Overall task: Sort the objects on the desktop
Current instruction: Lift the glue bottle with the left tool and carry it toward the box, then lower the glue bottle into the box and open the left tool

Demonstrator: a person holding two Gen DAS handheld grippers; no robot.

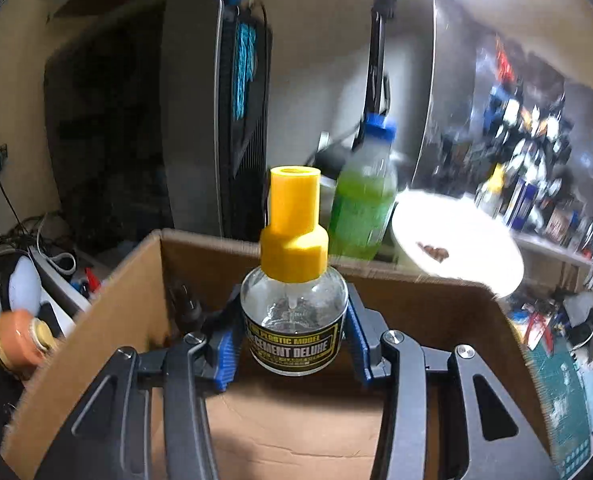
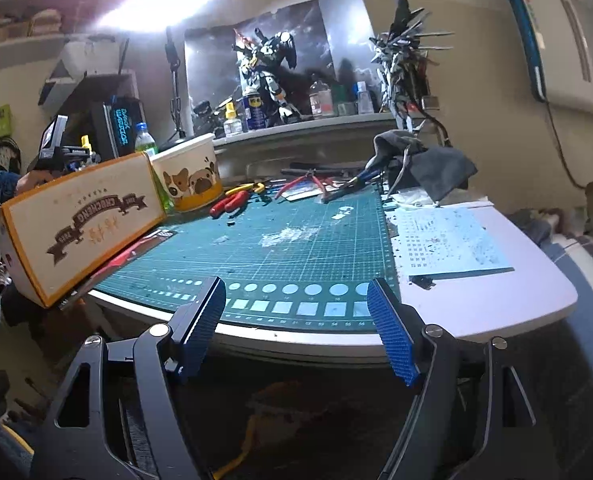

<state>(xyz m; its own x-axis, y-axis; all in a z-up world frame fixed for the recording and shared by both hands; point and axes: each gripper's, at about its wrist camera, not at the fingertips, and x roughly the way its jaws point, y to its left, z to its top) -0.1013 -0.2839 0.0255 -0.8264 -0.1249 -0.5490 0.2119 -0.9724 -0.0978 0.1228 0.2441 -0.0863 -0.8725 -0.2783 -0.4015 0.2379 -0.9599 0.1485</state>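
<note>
Cement bottle (image 1: 294,320) sits clamped in the left gripper (image 1: 292,344), seemingly above the cardboard box (image 1: 96,300); right gripper (image 2: 296,328) gapes empty.

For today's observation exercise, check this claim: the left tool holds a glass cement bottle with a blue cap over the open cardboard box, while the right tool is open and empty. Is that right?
One detail is wrong: the cap is yellow, not blue, as the left wrist view shows. The left tool does hold the glass cement bottle over the open cardboard box, and the right tool is open and empty.

The cardboard box (image 1: 280,432) stands open on top, its floor mostly bare. The middle of the green cutting mat (image 2: 296,248) lies clear. Pliers (image 2: 232,202), a paper bowl (image 2: 188,178) and a grey cloth (image 2: 428,164) crowd its far edge.
</note>
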